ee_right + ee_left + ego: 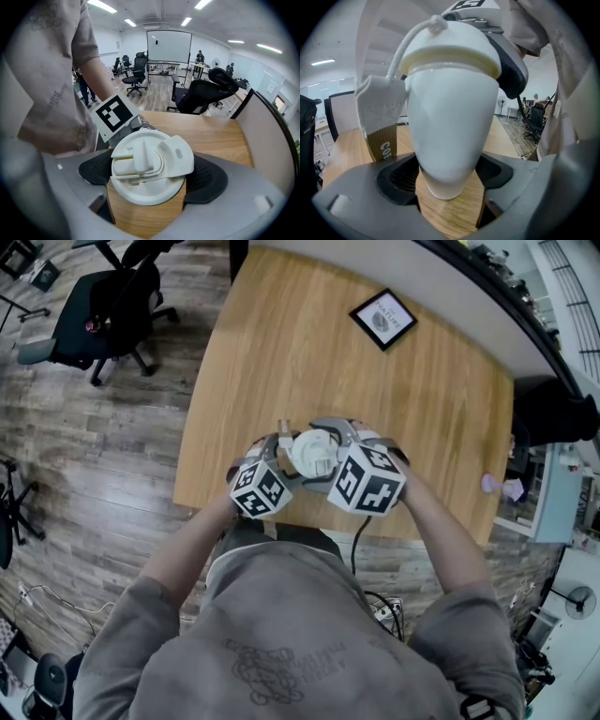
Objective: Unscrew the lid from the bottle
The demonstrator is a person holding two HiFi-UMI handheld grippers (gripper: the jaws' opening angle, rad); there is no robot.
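A white bottle (452, 126) with a white flip-top lid (150, 164) is held upright above the wooden table (281, 343), close to its near edge. My left gripper (449, 176) is shut on the bottle's lower body, a dark pad pressing each side. A paper tag (379, 112) hangs from the lid on a string. My right gripper (152, 176) reaches over the top. Its jaws stand wide on either side of the lid and the pads do not press on it. In the head view both grippers meet around the bottle (314, 454), with the left gripper (281, 457) beside the right gripper (333, 442).
A framed picture (382, 318) lies at the table's far side. A black office chair (103, 306) stands on the wooden floor to the left. Small purple objects (502, 487) sit beyond the table's right edge, next to a dark partition.
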